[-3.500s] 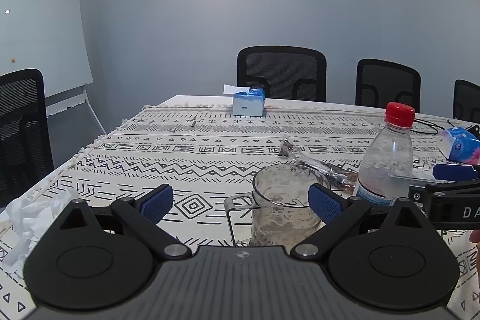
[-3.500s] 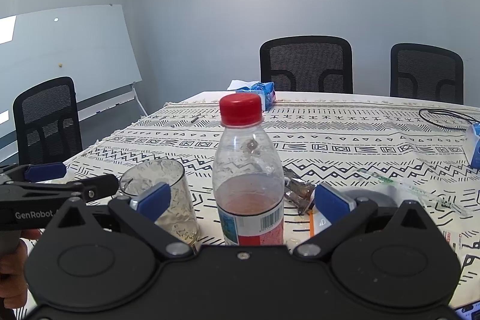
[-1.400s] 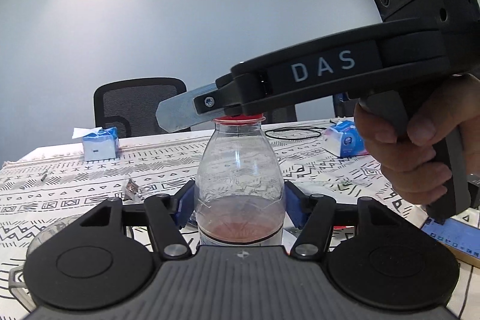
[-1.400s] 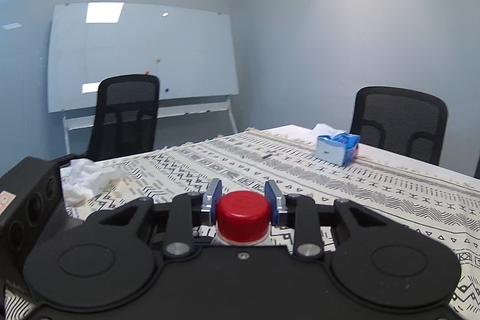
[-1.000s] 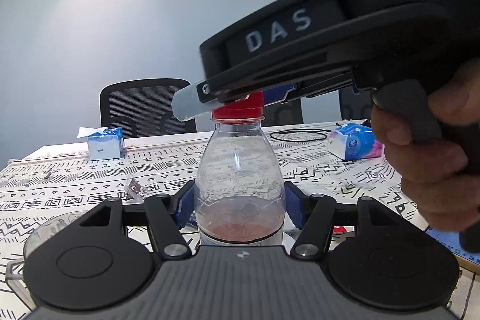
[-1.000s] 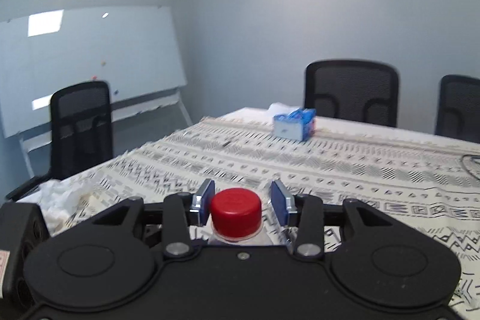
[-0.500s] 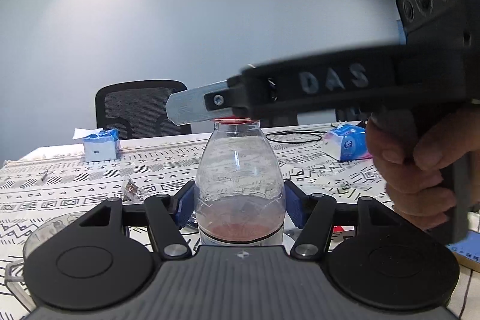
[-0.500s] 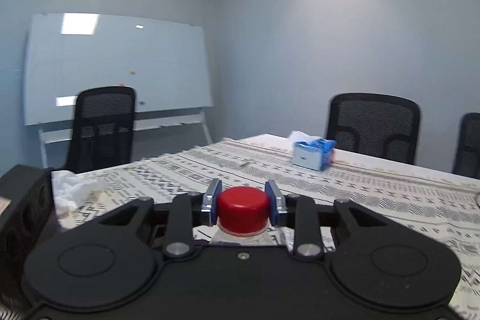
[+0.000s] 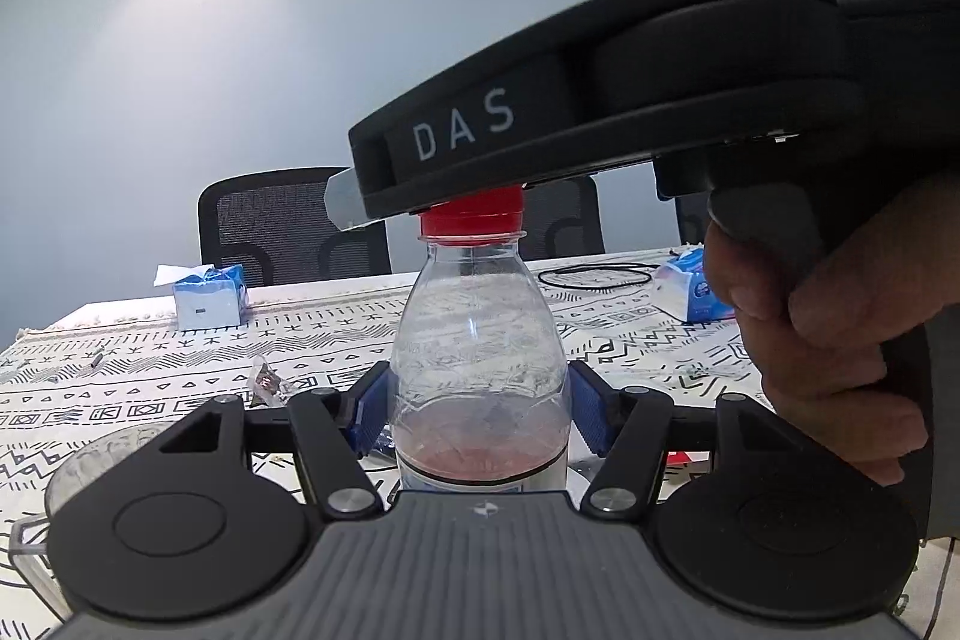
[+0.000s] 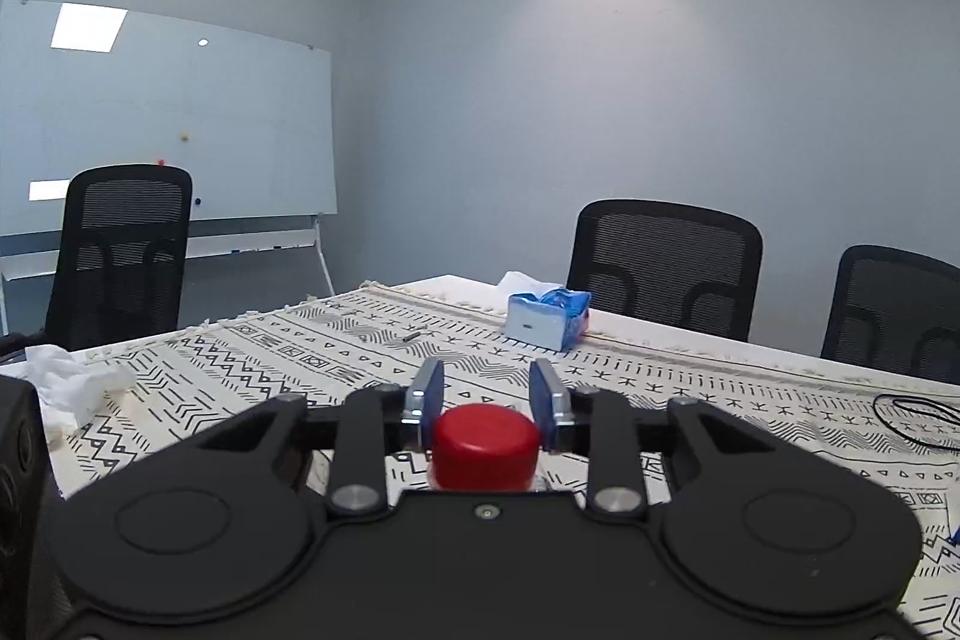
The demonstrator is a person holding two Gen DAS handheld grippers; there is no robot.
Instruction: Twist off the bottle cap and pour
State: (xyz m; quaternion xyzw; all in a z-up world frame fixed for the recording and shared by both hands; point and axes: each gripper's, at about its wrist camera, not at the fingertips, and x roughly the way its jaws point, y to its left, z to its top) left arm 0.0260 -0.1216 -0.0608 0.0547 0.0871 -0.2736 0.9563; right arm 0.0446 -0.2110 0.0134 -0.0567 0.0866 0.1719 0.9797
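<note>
A clear plastic bottle [image 9: 477,358] with a little reddish liquid stands upright on the patterned tablecloth [image 9: 150,388]. My left gripper [image 9: 477,409] is shut on the bottle's body, blue pads on both sides. The red cap [image 9: 471,218] sits on the neck. My right gripper [image 10: 485,397] is around the red cap [image 10: 485,445] from above, its pads touching the cap's sides. The right gripper's black body [image 9: 600,112] crosses over the bottle in the left wrist view. A clear glass cup [image 9: 66,478] stands at the lower left, mostly hidden behind my left gripper.
A blue tissue box [image 9: 207,295] stands at the far side, also in the right wrist view [image 10: 546,319]. A blue packet [image 9: 690,283] and a black cable [image 9: 594,274] lie at the right. Crumpled tissue [image 10: 66,382] lies at the left edge. Black chairs surround the table.
The right gripper has swung round on the cap, its view turning from the whiteboard side towards the chairs. Its handle and hand now stand closer. The left gripper stays shut on the bottle.
</note>
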